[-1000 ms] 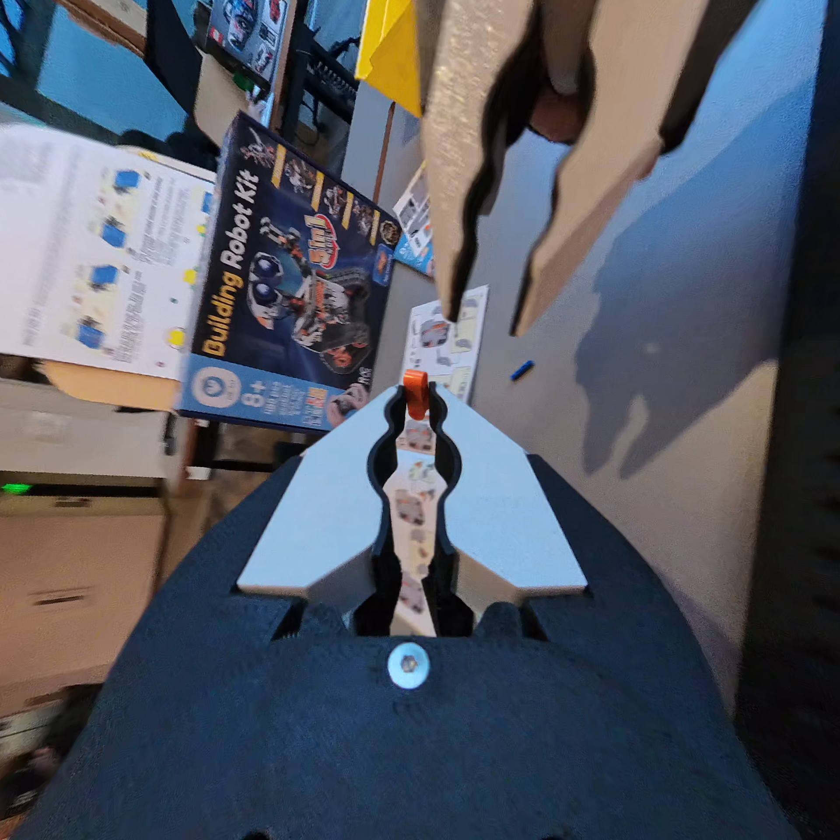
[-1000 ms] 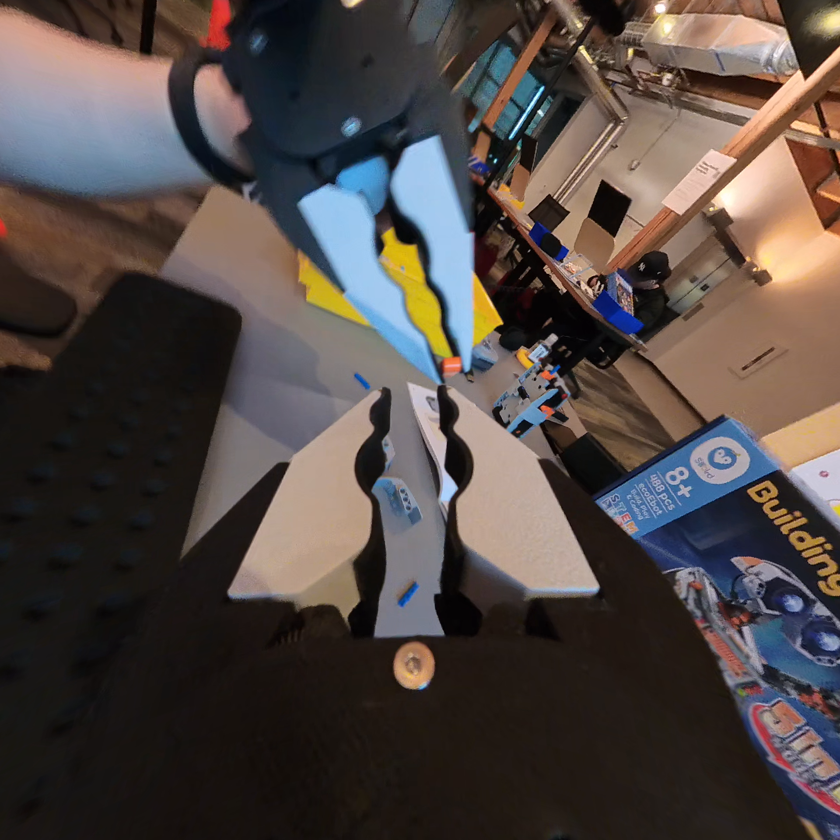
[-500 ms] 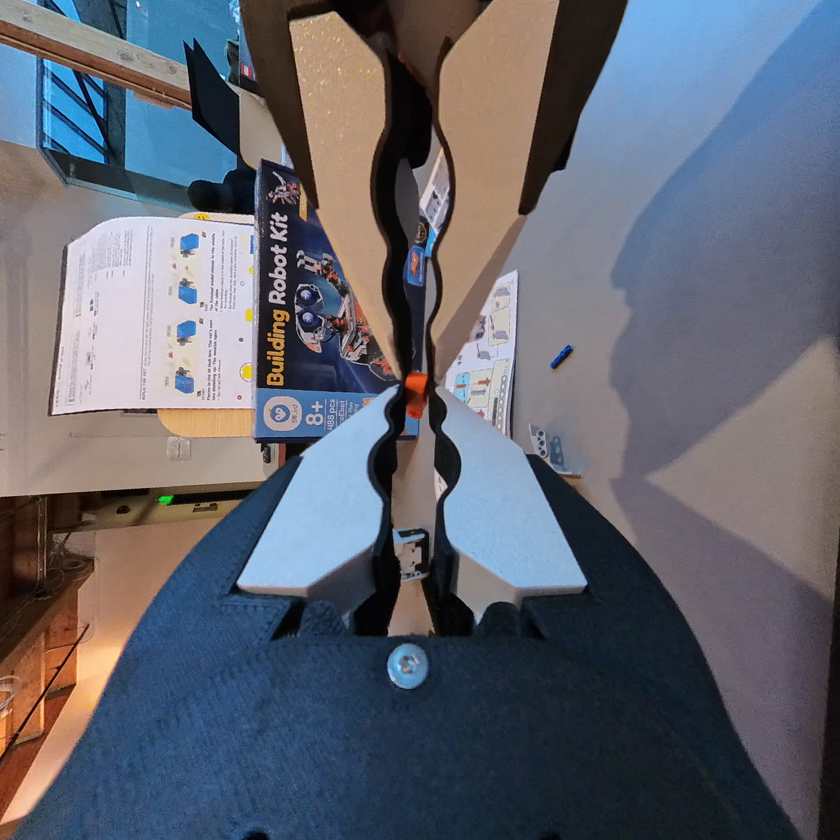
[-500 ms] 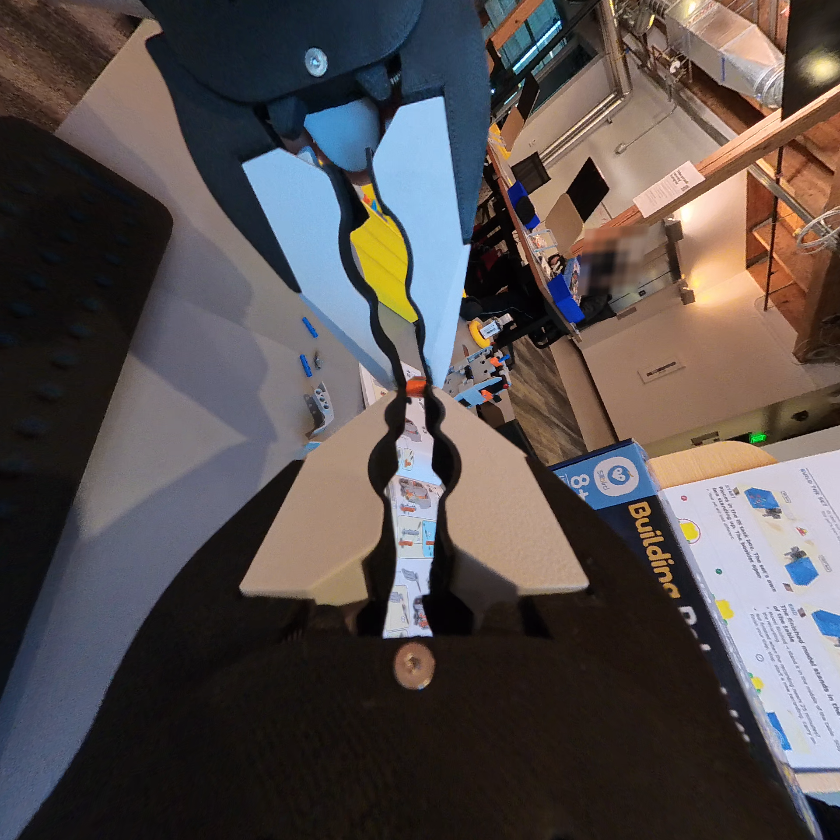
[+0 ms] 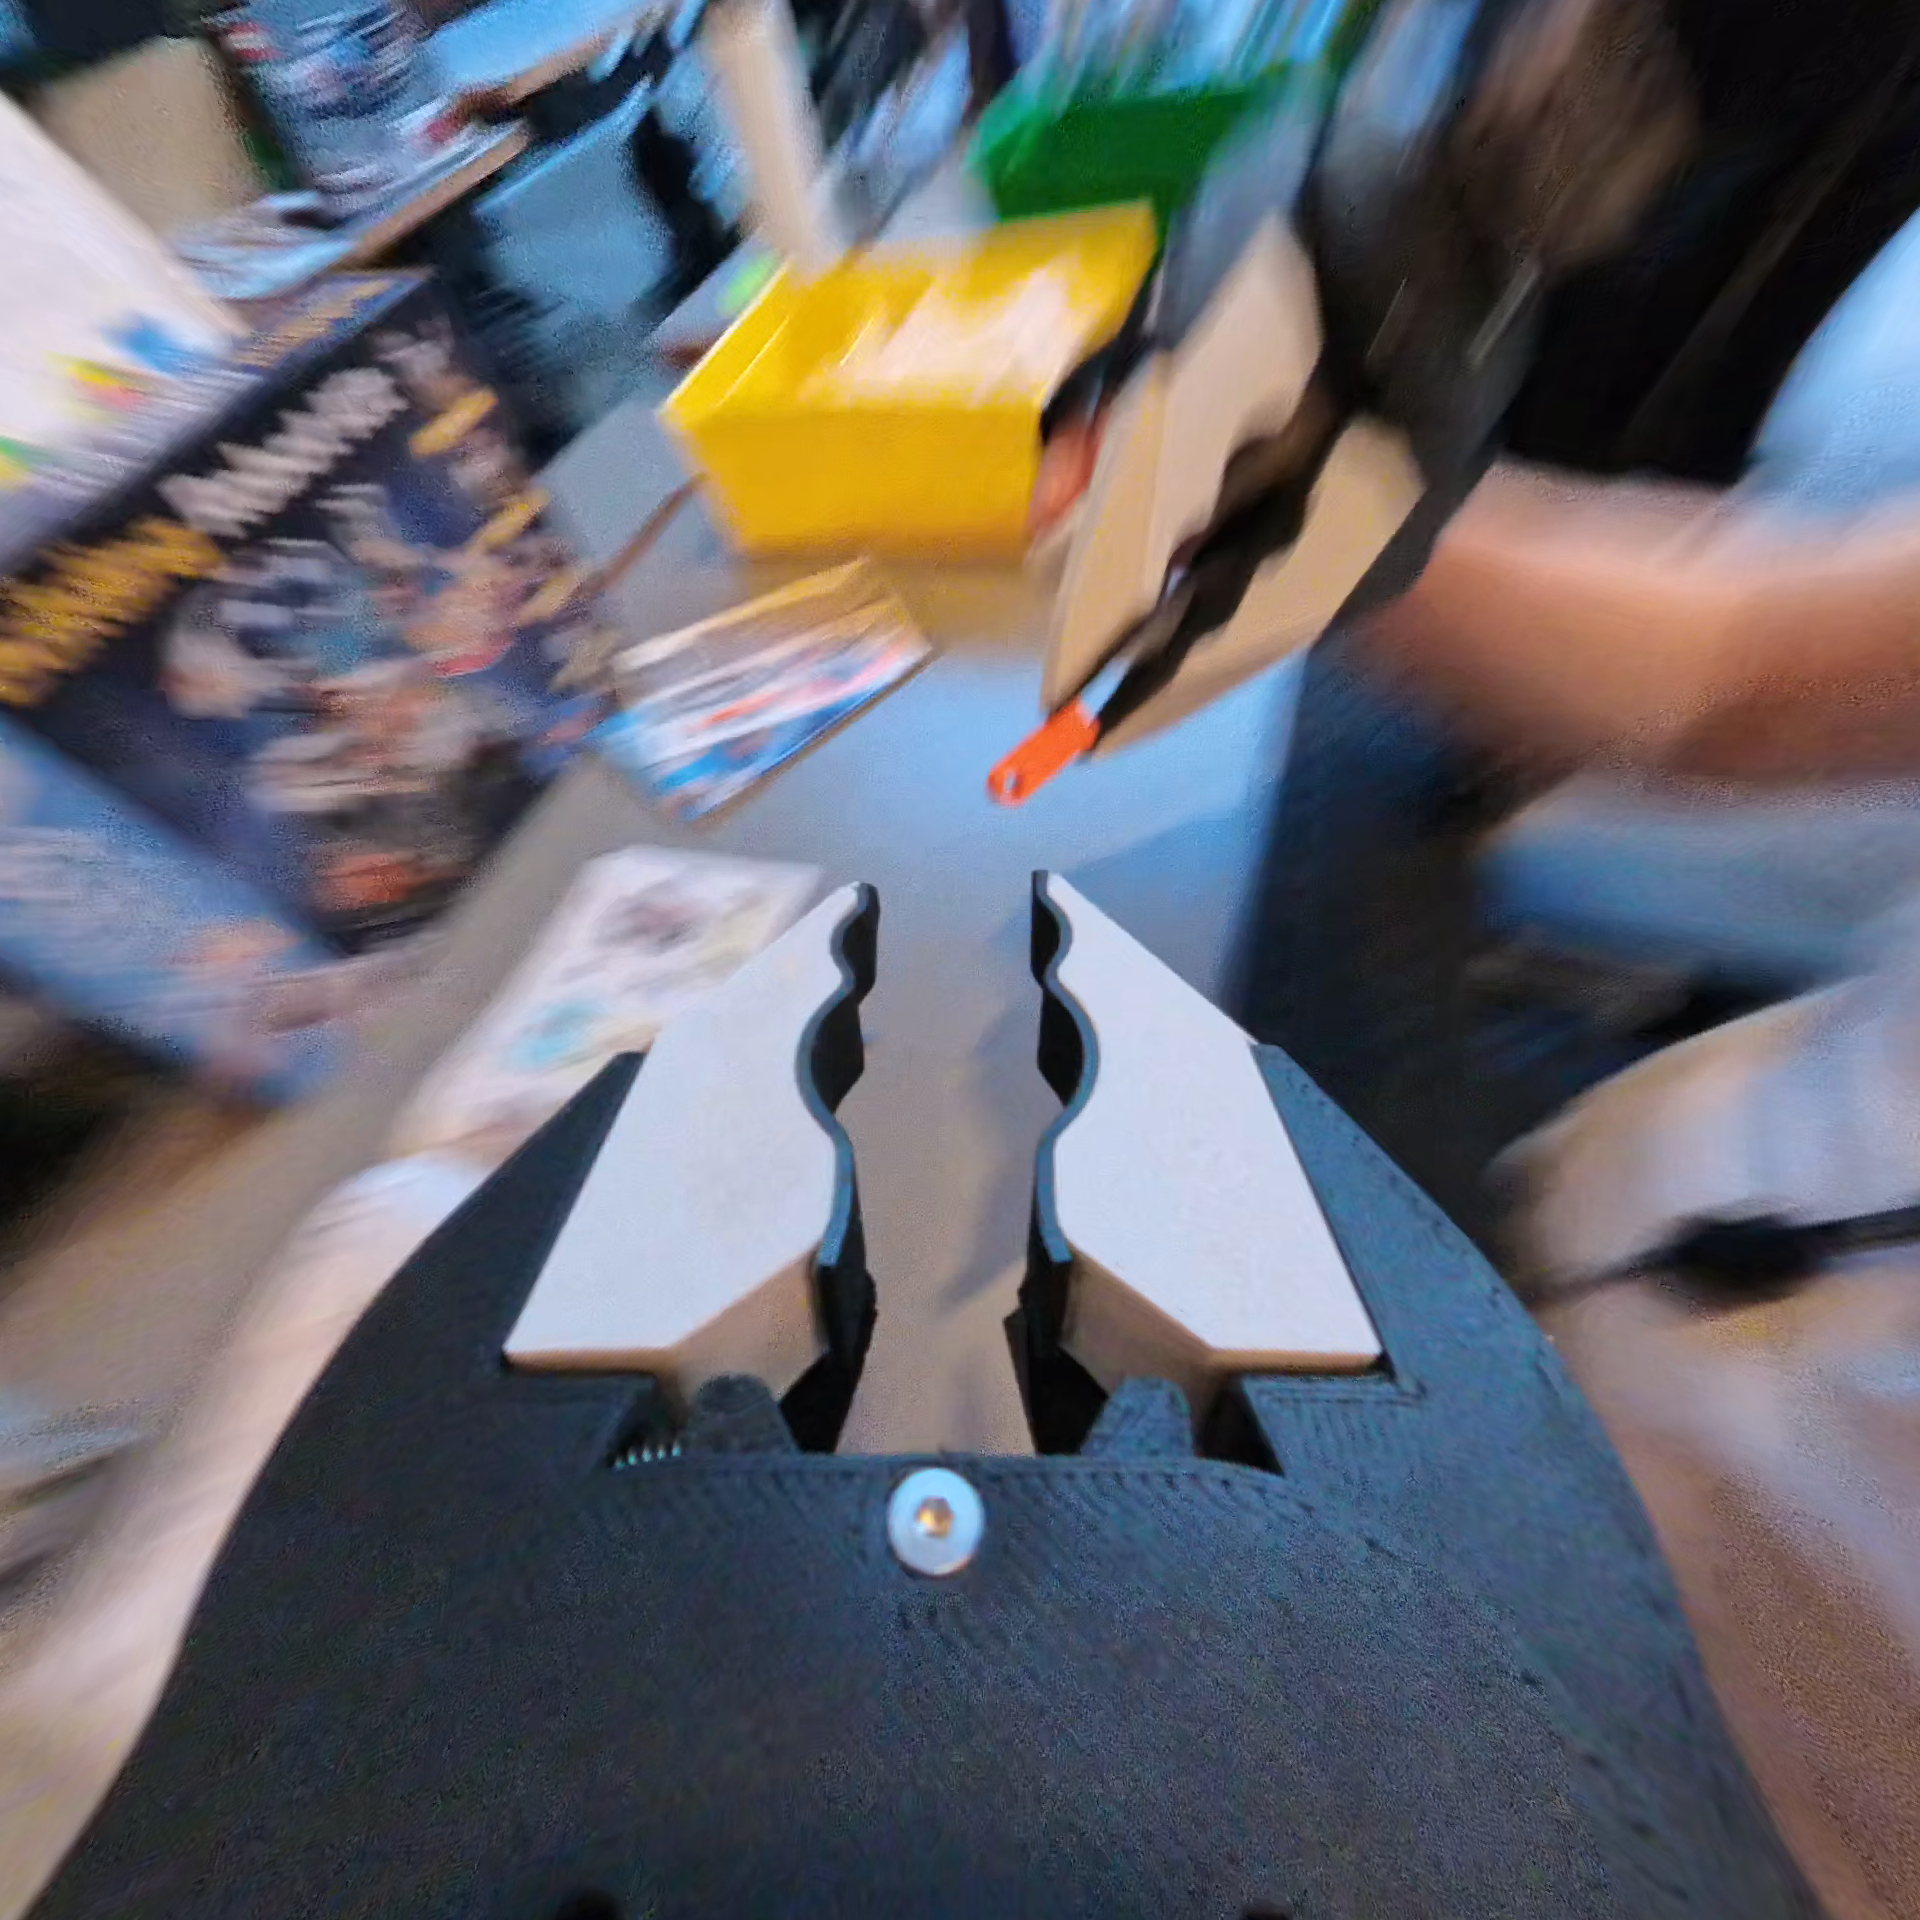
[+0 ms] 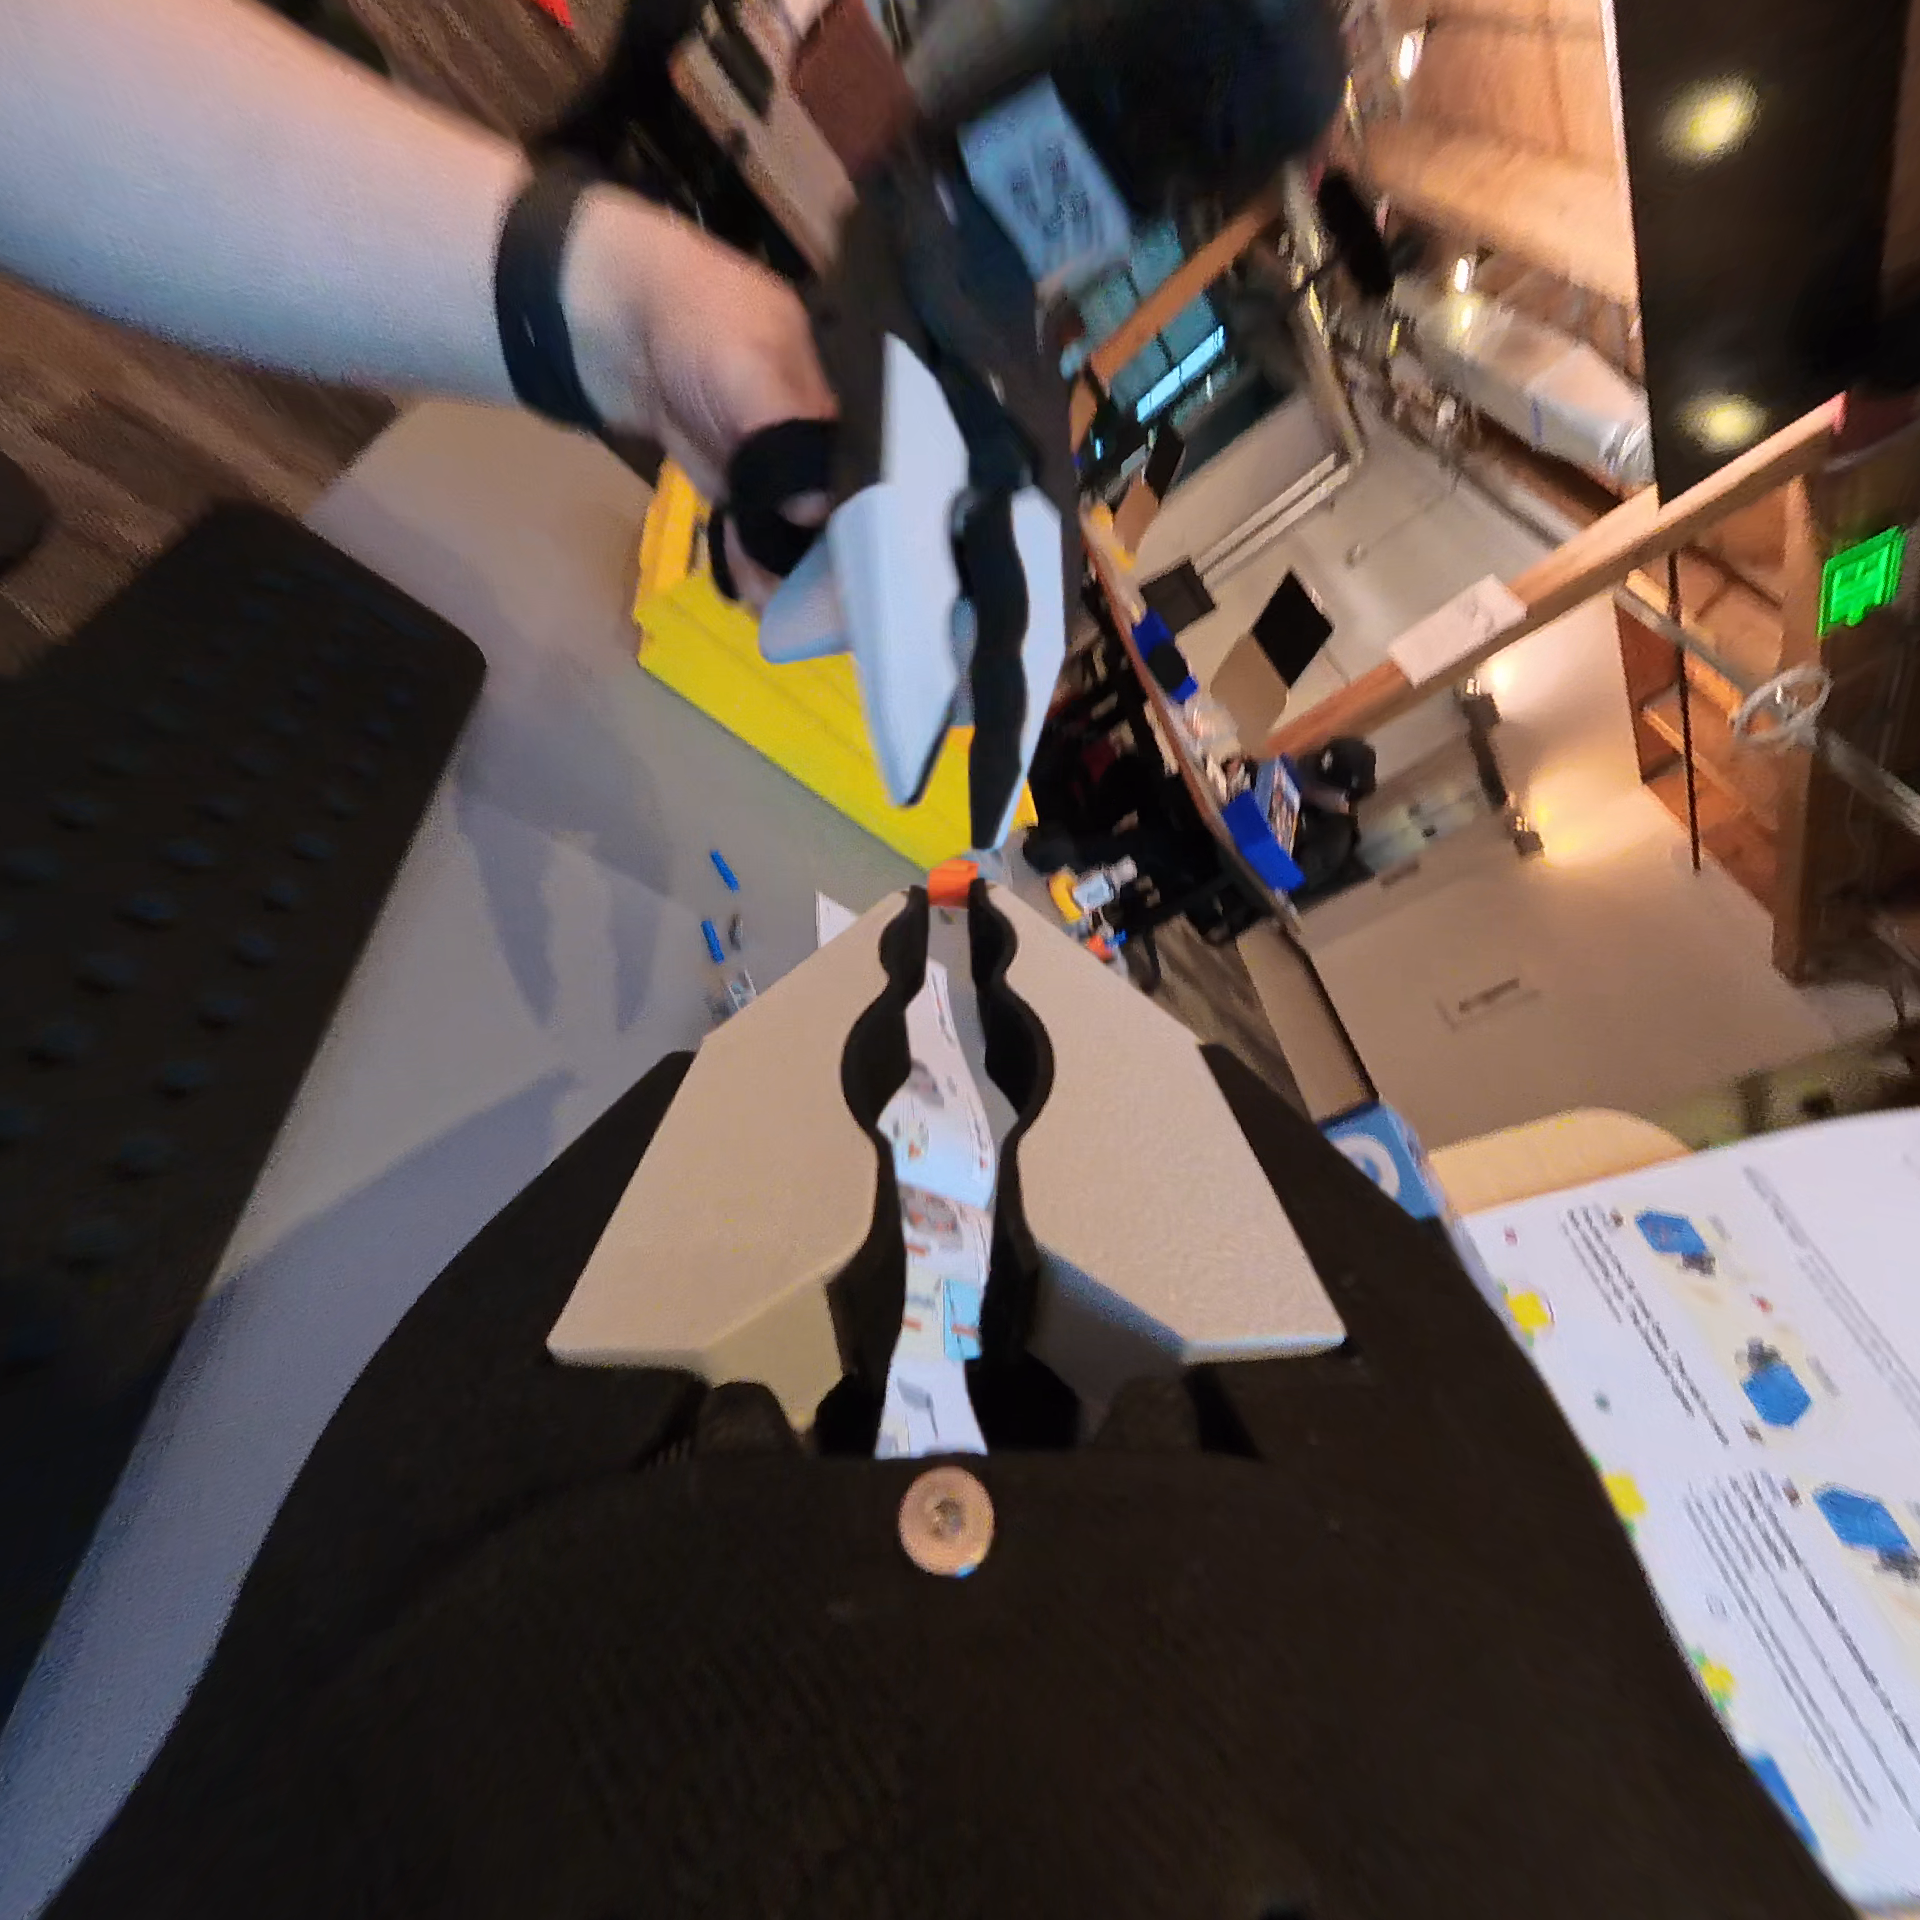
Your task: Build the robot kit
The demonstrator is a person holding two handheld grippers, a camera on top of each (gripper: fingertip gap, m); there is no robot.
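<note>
1. The left gripper, jaws apart and holding nothing, hangs above the table.
2. The right gripper is clamped on a small orange piece.
3. The yellow bin sits far off; its contents are blurred.

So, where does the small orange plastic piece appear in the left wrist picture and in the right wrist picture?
Left wrist view: the small orange plastic piece is right of centre in the upper half, sticking out from the tips of the far right tongs.
Right wrist view: it sits just above centre, pinched at the tips of this view's own tongs.
Shared landmark: the yellow plastic bin on the table behind.
</note>
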